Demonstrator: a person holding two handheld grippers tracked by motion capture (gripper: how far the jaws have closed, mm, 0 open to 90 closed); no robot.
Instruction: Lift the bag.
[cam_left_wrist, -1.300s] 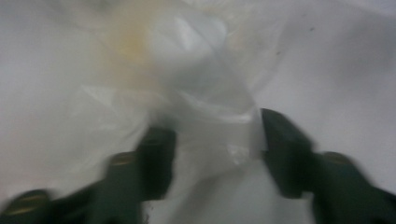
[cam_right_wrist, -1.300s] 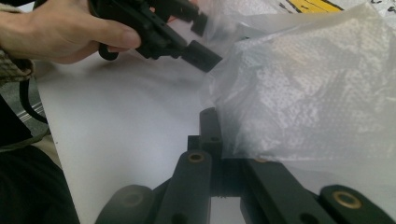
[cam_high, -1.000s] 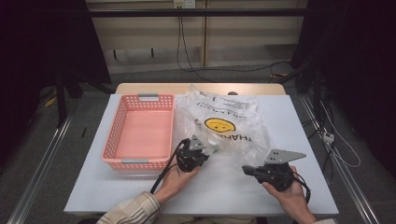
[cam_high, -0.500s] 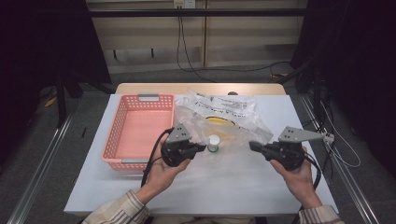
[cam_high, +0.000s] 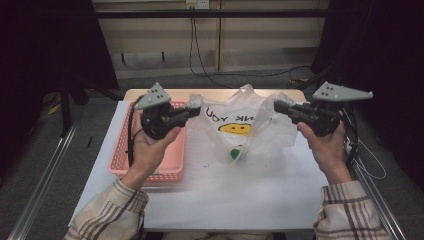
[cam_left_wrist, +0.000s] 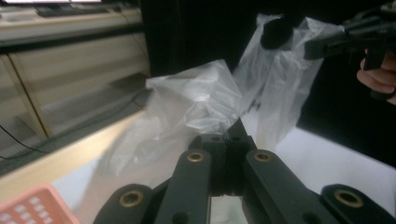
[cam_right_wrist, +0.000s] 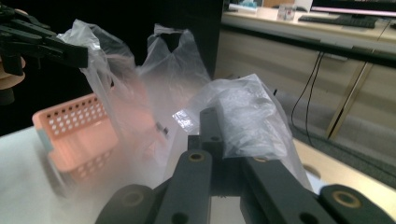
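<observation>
Black jaws, left: left gripper (cam_high: 192, 111) is clamped on the bag's near-left handle; in the left gripper view the film bunches right at the closed jaw tips (cam_left_wrist: 229, 140)
Black jaws, right: right gripper (cam_high: 279, 106) is pinched tight on the bag's other handle; in the right gripper view crumpled film sits over the closed tips (cam_right_wrist: 219, 140)
Bag: clear plastic bag (cam_high: 245, 127) with a yellow smiley and printed lettering hangs between the two grippers, its mouth stretched wide, its bottom sagging toward the table (cam_high: 240, 200); the bag is my landmark for everything below
Contents: a small green thing (cam_high: 234, 154) lies low inside the bag; what it is, I cannot tell
Step in hand: judged as lifting and spreading the bag by its handles, so the mouth opens and the load settles to the bottom
Next move calls for: keeping both grips firm and level; thin film could slip or tear if the hands pull further apart; then carrying or lowering the bag, perhaps toward the basket
Hands: both raised well above the table, one to each side of the bag, jaws pointing inward at it; plaid sleeves below
Basket: pink basket (cam_high: 120, 165) stands on the table left of the bag, under the left hand
</observation>
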